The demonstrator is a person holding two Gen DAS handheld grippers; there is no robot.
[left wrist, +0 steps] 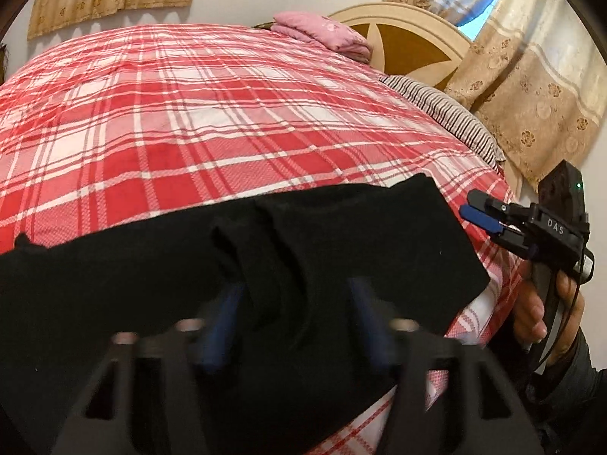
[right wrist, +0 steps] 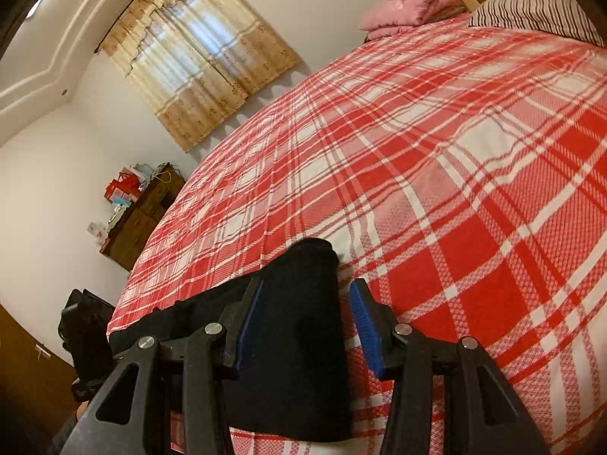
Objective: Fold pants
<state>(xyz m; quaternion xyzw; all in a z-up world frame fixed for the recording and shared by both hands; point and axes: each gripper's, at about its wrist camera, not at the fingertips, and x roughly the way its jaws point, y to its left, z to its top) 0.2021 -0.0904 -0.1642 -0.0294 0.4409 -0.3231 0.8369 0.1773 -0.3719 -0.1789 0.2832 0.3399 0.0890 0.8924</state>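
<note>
Black pants (left wrist: 265, 250) lie bunched between the left hand-held gripper (left wrist: 296, 314) pads, though it's too blurry to tell if they're gripped. The right hand-held gripper (right wrist: 303, 326) is loose around the pants' edge. Beyond is the plaid bed (left wrist: 189, 113), with a pink blanket (left wrist: 322, 34) farthest.

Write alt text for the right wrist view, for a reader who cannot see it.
Black pants lie on a red and white plaid bedspread, between the blue pads of the right tongs, whose right pad stands clear of the cloth. Beyond are a pink folded blanket, a striped pillow and a curtained window.
</note>
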